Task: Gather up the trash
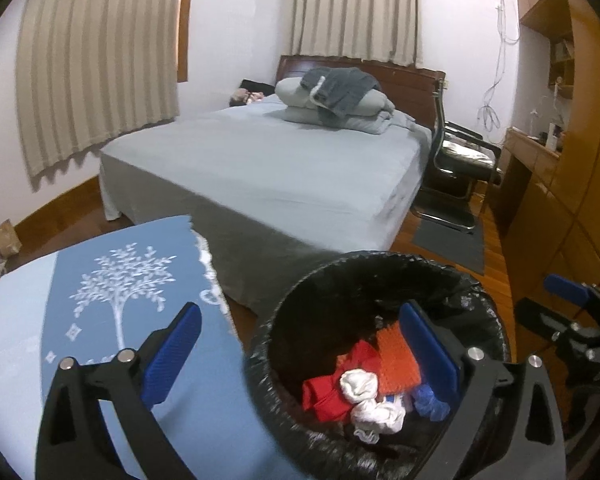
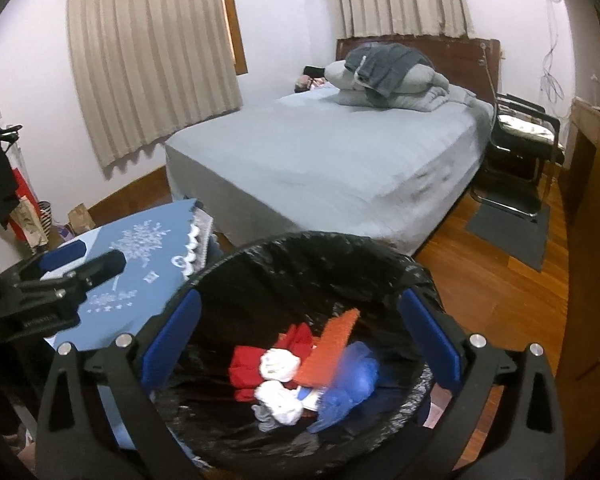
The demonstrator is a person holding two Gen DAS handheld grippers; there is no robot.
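Observation:
A round bin with a black liner (image 1: 312, 280) (image 2: 300, 248) stands beside a small table. It holds red (image 1: 328, 392) (image 2: 248, 368), white (image 1: 360, 386) (image 2: 276, 364), orange (image 1: 396, 356) (image 2: 332, 340) and blue (image 1: 430, 398) (image 2: 352, 380) crumpled trash. My left gripper (image 1: 300, 348) is open and empty, one finger over the table, the other over the bin. My right gripper (image 2: 300, 336) is open and empty, directly above the bin; it also shows in the left wrist view (image 1: 572, 308). The blue piece looks blurred in the right wrist view.
The small table has a blue cloth with a white tree print (image 1: 112, 292) (image 2: 140, 264). Behind is a bed with a grey sheet (image 1: 268, 168) (image 2: 328, 160). A black chair (image 1: 460, 160) and wooden cabinets (image 1: 560, 200) stand at right. Paper bags (image 2: 32, 216) sit by the left wall.

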